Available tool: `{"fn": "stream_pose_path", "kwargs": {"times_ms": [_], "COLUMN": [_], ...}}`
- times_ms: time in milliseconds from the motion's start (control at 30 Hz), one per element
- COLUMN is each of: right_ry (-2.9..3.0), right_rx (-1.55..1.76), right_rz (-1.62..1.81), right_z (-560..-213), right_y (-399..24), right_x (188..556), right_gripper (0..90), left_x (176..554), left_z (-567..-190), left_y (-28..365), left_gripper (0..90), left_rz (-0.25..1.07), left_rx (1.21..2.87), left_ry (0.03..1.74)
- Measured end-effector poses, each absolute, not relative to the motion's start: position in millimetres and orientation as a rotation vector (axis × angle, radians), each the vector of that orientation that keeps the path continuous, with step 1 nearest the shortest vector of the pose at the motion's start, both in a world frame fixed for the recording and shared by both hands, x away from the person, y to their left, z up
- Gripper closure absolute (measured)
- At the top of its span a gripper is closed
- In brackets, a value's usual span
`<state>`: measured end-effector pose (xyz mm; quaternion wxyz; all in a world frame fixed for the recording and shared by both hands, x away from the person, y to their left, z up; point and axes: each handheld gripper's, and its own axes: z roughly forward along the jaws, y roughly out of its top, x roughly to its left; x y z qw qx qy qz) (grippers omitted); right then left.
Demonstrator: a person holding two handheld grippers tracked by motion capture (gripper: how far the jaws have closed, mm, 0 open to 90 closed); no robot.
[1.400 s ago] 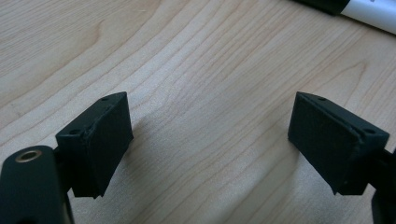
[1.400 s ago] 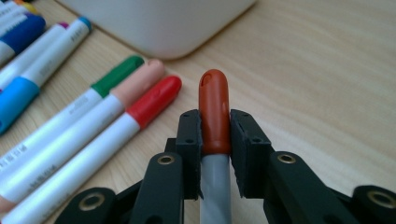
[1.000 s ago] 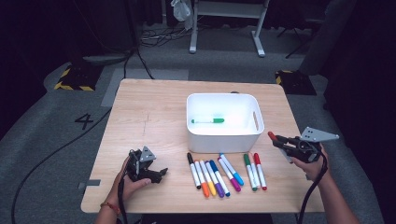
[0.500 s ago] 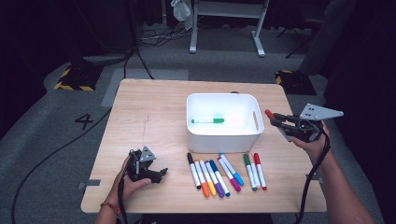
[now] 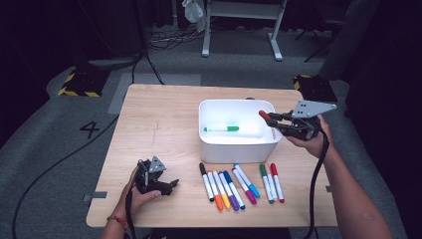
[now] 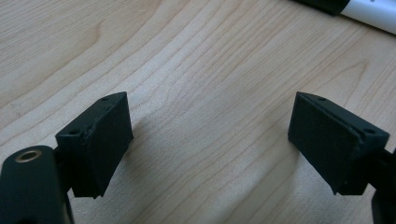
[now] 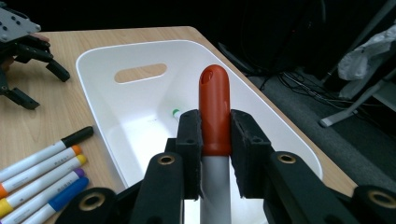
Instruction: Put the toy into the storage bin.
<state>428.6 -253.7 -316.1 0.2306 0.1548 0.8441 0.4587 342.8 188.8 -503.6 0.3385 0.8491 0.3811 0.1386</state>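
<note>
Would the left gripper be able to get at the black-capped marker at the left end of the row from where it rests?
Probably yes: the left gripper rests open on the table, and only bare wood separates it from the black-capped marker.

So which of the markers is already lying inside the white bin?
The green-capped marker. It lies alone on the floor of the white bin, while the other loose markers form a row on the table in front of it.

Bright tabletop, dark surrounds, perhaps soft-focus.
</note>
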Motion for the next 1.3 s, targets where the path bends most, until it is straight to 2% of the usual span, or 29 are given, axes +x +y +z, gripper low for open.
{"fn": "stream_pose_path", "kwargs": {"times_ms": [667, 1267, 1300], "right_ry": [2.566, 2.832, 2.833], "right_rx": [0.310, 0.238, 0.254], "right_rz": [1.172, 0.881, 0.871], "right_z": [-339, -363, -363], "right_y": [-188, -159, -158], "right_x": [455, 460, 461], "right_gripper": [75.2, 74.4, 71.7], "left_x": [343, 343, 343], "left_z": [-504, -504, -504], "left_y": [189, 189, 189], "left_gripper": [13.8, 13.8, 13.7], "left_rz": [0.361, 0.361, 0.361], "left_rx": [2.211, 2.212, 2.211], "left_ry": [0.993, 0.993, 0.993]}}
